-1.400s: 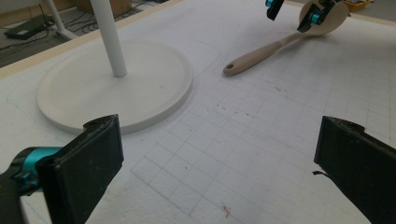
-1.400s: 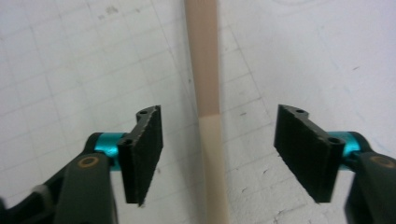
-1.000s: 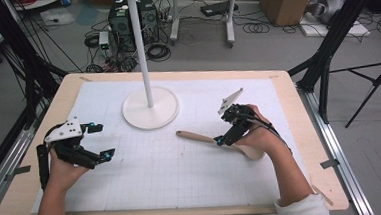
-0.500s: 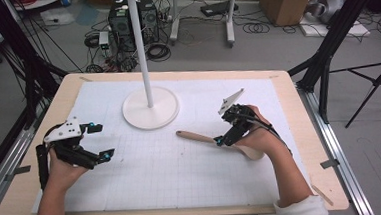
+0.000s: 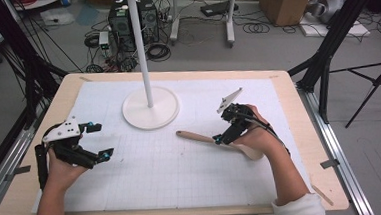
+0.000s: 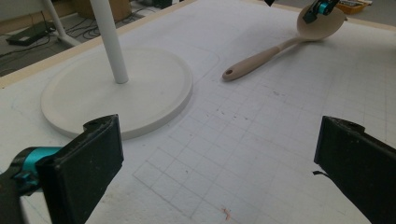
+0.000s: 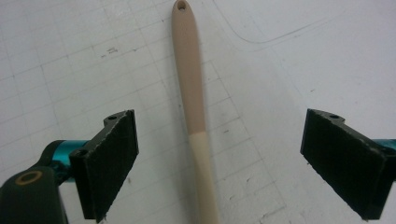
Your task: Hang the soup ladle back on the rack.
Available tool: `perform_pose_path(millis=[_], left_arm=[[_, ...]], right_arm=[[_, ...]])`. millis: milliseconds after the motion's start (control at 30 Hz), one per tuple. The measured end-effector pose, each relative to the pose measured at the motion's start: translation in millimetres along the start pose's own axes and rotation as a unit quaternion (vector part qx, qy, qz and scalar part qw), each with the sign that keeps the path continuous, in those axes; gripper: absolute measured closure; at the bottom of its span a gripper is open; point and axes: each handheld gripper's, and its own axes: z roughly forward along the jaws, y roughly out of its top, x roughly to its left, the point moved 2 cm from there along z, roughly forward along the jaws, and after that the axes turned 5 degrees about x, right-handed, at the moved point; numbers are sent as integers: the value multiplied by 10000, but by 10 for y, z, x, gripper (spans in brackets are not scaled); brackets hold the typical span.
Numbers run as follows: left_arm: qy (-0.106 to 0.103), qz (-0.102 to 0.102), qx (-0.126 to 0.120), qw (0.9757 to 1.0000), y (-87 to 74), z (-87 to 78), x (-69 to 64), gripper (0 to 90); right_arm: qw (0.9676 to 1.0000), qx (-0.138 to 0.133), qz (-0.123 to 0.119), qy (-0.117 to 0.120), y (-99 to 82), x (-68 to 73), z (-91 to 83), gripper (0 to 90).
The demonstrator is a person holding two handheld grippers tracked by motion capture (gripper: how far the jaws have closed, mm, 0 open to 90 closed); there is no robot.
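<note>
Two grippers work over one table (image 5: pixel 301 146), and between them lie one stand and one spoon. At the far left of the high view, the left gripper (image 5: pixel 99 141) rests in the person's left hand (image 5: pixel 62 168) above the white gridded mat (image 5: pixel 157 174); its jaws stand wide apart with nothing between them, and in the left gripper view only bare mat shows between the two black pads (image 6: pixel 100 156). Next to the right comes the single white stand (image 5: pixel 150 107), a round flat base with one thin upright pole (image 5: pixel 139 45) that ends in a small crown of hooks at the top. Its base sits on the mat, well apart from both grippers, and it lies ahead of the left gripper's jaws, slightly to their left.

Further right lies the one wooden spoon (image 5: pixel 200 137), flat on the mat, its handle end with a small hole toward the stand and its bowl under the right hand (image 5: pixel 260 136). The handle is darker tan toward the hole and paler toward the bowl. The right gripper (image 5: pixel 221 128) hangs over the spoon with its jaws spread wide; in the right gripper view the handle (image 7: pixel 194 107) runs straight up the middle between the two pads (image 7: pixel 112 163), touching neither. Nothing lies on the mat between the spoon and the stand. Beyond the table, on the floor, are cables, a computer case (image 5: pixel 123 21) and cardboard boxes (image 5: pixel 287 1).
</note>
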Motion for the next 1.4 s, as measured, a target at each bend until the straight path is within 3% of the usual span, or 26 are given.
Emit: perform_pose_path(millis=[167,267,367,633,733,767,833,1100,1400], left_arm=[[-11,2,37,10000,-3,11,-11,16],[29,12,64,10000,7,24,-28,17],[28,17,69,10000,11,30,-28,17],[18,10,79,10000,11,42,-33,17],[-6,18,77,10000,8,35,-33,16],[-16,21,72,10000,9,31,-34,16],[-9,18,61,10000,11,21,-33,17],[29,-5,52,10000,-2,6,-11,17],[21,7,65,10000,3,10,-18,16]], right_arm=[[9998,189,1,0,19,-7,104,110],[9994,355,31,11,36,-11,197,199],[9989,461,16,69,42,-5,234,215],[9940,1028,-116,343,55,31,398,253],[9922,1201,-170,284,70,27,466,254],[9922,1201,-170,284,70,27,466,254],[9901,1297,-129,519,84,12,500,340],[9887,1404,-316,424,92,23,519,441],[9870,1534,-313,350,71,13,542,549]])
